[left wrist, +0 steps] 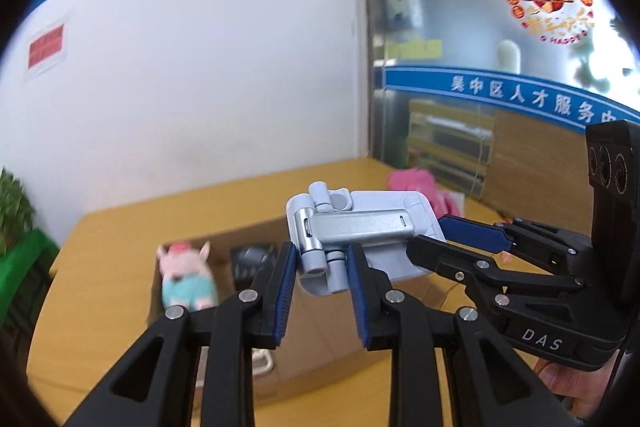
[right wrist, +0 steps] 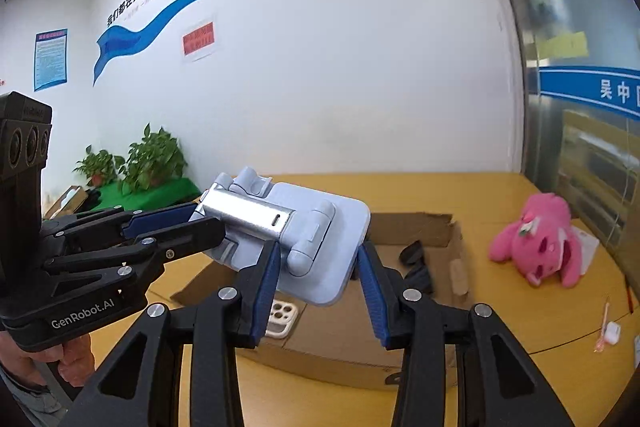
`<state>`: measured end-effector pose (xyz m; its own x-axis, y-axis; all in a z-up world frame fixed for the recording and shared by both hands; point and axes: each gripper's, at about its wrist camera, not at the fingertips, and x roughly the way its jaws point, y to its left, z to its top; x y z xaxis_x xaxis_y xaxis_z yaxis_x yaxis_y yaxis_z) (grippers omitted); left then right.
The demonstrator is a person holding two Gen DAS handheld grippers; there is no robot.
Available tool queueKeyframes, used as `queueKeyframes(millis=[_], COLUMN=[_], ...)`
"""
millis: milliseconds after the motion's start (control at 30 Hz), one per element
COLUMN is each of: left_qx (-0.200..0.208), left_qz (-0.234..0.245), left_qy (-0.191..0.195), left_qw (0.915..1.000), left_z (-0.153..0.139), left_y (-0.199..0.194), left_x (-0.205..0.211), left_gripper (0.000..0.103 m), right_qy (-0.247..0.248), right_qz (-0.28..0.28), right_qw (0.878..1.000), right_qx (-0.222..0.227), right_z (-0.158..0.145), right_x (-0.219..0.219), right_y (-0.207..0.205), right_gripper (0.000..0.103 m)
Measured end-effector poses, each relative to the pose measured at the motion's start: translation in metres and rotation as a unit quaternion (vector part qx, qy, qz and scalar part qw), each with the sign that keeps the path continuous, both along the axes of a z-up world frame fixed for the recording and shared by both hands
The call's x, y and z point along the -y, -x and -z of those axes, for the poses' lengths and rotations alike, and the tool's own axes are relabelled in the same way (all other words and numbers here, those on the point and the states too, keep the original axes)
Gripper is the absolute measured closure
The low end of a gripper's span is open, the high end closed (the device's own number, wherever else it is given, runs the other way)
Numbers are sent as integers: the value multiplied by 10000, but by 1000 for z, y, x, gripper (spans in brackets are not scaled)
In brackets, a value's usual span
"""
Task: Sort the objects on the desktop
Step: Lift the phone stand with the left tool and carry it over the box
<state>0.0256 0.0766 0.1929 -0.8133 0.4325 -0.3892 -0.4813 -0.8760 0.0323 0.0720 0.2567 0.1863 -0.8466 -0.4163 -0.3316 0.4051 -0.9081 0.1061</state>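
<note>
A light blue folding phone stand (left wrist: 360,231) with a silver arm is held in the air above an open cardboard box (left wrist: 320,331). My left gripper (left wrist: 322,263) is shut on the stand's hinge end. My right gripper (right wrist: 320,259) is shut on the stand's flat base (right wrist: 320,247). In the left wrist view the right gripper (left wrist: 436,233) comes in from the right. In the right wrist view the left gripper (right wrist: 208,217) comes in from the left.
The box (right wrist: 344,331) on the yellow table (right wrist: 520,315) holds a plush pig (left wrist: 186,277), a dark object (left wrist: 252,259) and a white phone case (right wrist: 282,317). A pink plush toy (right wrist: 540,239) and small white earbuds case (right wrist: 612,331) lie right. Potted plants (right wrist: 152,159) stand left.
</note>
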Motion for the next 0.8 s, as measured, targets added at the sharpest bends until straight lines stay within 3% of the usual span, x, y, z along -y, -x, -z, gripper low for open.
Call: queueKeyframes(millis=[233,400,600,700,800], left_qx=[-305,7,1168,1900,2621], left_qz=[228,-15,-407,-558,-705], left_qy=[-87,-161,-237,-219,-83], left_qw=[9992,9999,9920,9799,9624], left_z=[-34,-24,35,82,132], left_y=[15,52,132,169,197], left_x=[-30,-26,-16,-13,-11], left_gripper=[78,78,78,79,79], right_qy=[-90,-228,-457,-485,-485], right_qz=[330,176,-139,-231,-278], right_qw=[9986,9993,9971,9905,9771], right_qx=[-411,-252,594,1263,2055], right_z=[-43,-44,15,63,114], right_x=[-28,-17,13,22,28], right_y=[5,45,127,168,204], right_gripper=[60,59,58,58,58])
